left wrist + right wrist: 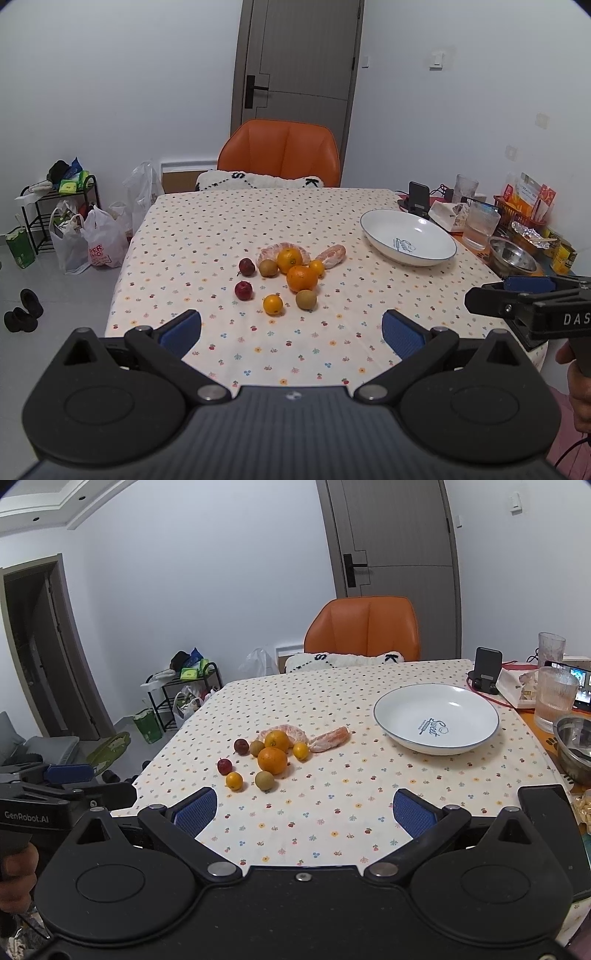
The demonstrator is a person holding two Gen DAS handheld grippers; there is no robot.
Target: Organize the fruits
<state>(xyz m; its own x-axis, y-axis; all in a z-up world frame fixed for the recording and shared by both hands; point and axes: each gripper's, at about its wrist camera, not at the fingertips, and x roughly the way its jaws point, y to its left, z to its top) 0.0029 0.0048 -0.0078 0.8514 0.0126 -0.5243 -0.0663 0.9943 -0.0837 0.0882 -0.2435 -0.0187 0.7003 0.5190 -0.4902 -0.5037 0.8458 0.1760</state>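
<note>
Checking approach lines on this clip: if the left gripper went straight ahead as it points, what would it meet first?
Probably the small yellow-orange citrus nearest its open left gripper, at the fruit cluster's front edge; bare dotted tablecloth lies between. Depth is unclear.

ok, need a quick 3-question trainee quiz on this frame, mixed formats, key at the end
1. True or false: the white bowl already holds fruit.
2. Which fruit lies nearest the left gripper? A) small orange B) peeled citrus segment C) far red fruit
3. Fill in: both the left gripper and the right gripper are ____ and hold nothing.

Key: 1 false, the bowl is empty. 2 A. 3 open.
</note>
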